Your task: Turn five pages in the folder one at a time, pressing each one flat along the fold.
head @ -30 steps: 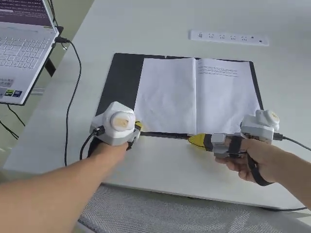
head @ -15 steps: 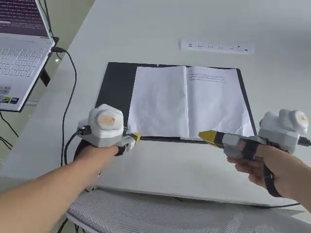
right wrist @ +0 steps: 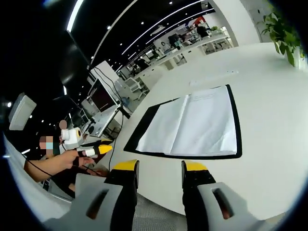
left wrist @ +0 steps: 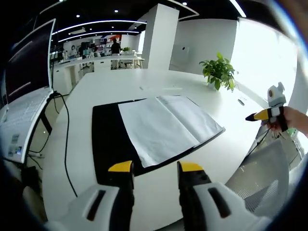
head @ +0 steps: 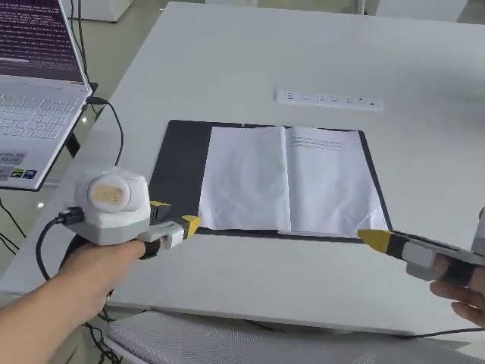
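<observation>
The folder [head: 282, 182] lies open on the white table, with a black cover and white pages spread flat on both sides of the fold; the right page carries a few printed lines at its top. My left gripper [head: 176, 215] hovers off the folder's near left corner, its yellow-tipped jaws open with nothing between them. My right gripper [head: 377, 240] hangs off the near right corner, also open. The left gripper view looks over the folder [left wrist: 159, 127] past the left gripper [left wrist: 155, 168]. The right gripper view has the folder [right wrist: 192, 125] ahead of the right gripper [right wrist: 160, 167].
An open laptop [head: 34, 91] stands at the far left with a black cable [head: 115, 136] running down the table. A white power strip [head: 328, 99] lies beyond the folder. A grey mesh chair [head: 227, 341] sits under the table's near edge. A potted plant [left wrist: 219, 72] stands far off.
Both grippers have drawn back from the folder's near edge, the left one leftward and the right one rightward. The head camera has shifted. The pages lie as before.
</observation>
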{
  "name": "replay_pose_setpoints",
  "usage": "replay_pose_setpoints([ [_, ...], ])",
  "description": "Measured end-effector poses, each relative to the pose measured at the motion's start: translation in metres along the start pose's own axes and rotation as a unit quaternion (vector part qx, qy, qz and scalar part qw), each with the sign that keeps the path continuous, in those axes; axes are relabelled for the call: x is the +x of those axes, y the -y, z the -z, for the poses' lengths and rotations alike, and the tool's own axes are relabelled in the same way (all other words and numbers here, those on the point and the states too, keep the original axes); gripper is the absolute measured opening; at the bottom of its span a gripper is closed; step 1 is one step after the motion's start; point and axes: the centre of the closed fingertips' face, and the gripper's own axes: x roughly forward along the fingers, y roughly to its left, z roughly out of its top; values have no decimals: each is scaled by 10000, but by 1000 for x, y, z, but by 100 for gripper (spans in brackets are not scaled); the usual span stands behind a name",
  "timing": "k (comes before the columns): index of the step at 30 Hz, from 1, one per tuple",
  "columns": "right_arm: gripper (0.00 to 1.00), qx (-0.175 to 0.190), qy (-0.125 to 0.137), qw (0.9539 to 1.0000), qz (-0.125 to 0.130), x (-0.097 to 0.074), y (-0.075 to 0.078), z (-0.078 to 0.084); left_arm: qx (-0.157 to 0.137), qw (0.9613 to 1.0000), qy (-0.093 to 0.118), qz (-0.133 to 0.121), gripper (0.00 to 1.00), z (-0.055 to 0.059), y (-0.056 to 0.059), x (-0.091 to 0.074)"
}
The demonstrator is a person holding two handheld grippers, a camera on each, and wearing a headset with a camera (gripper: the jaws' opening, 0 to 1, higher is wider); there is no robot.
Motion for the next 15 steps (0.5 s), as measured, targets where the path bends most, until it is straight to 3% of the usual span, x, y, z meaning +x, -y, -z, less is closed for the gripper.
replay_pose_setpoints([
  [4, 40, -134, 66, 9996, 228, -16, 3, 1, 72, 9999, -6, 79, 43, -1, 10, -20],
  [9, 43, -63, 412, 9983, 413, -34, 1, -9, 205, 9994, 58, 282, 54, -10, 23, -42],
  [14, 43, -130, 619, 9965, 549, -47, -1, -19, 278, 9991, 118, 311, 58, -19, 28, -57],
  [15, 43, -151, 634, 9963, 568, -49, -1, -20, 415, 9987, 84, 300, 58, -20, 28, -60],
])
